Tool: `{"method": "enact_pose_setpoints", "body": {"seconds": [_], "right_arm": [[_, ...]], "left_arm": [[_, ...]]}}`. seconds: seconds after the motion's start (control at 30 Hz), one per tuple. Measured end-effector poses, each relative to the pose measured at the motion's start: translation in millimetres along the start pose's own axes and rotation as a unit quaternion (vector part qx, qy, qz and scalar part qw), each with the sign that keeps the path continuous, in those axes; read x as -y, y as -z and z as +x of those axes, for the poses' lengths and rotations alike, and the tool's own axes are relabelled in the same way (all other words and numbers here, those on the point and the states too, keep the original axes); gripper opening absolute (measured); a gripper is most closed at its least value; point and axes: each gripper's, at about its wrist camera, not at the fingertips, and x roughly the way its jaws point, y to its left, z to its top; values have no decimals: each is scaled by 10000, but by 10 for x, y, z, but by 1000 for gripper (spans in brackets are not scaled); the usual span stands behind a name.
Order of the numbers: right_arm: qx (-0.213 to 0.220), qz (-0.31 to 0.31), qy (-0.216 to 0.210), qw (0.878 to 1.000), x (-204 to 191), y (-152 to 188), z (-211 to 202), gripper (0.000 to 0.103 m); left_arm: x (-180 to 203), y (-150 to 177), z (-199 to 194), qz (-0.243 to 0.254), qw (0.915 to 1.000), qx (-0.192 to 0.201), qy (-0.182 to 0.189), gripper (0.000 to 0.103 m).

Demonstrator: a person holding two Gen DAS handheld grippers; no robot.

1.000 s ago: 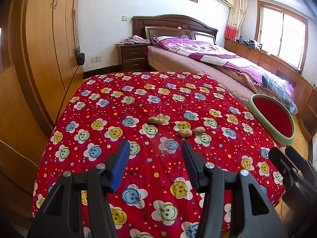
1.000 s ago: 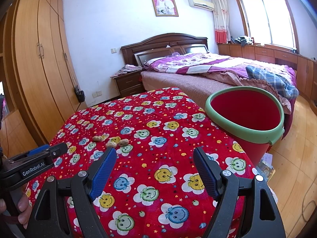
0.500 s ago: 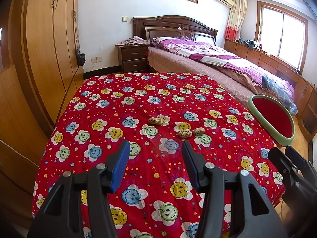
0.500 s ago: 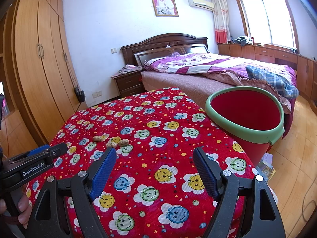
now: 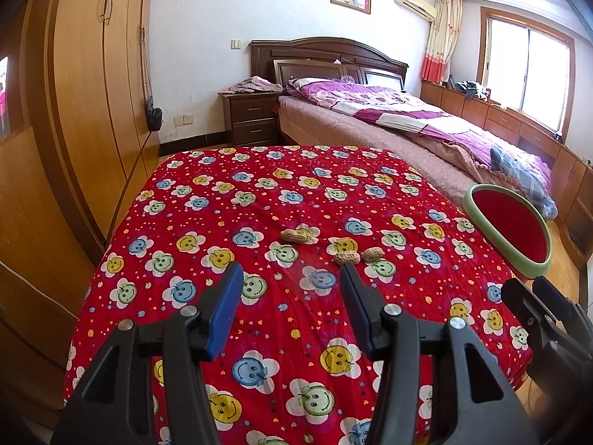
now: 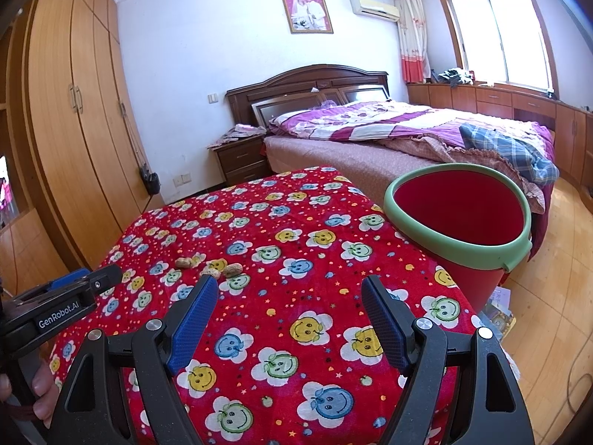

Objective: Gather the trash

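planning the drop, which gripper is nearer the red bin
Right. The right gripper hovers open over the tablecloth just beside the red bin; the left gripper sits farther off, facing the peanuts.

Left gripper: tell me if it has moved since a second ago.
No. The left gripper sits at the same spot against the smiley cloth, its open jaws framing the same flowers below the peanuts.

bed (image 6: pixel 389 137): purple quilt | nightstand (image 5: pixel 255 118): maybe clothes on top | wardrobe (image 5: pixel 92 92) | framed photo (image 6: pixel 306 10)
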Motion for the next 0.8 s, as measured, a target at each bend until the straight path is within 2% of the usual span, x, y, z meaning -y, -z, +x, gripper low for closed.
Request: {"method": "enact_pose_setpoints", "body": {"seconds": [0.8], "right_arm": [[-5,25,-6,10000,-23,-15,-2,81]], "left_arm": [[-5,0,-10,1,10000,18,-7,54]]}}
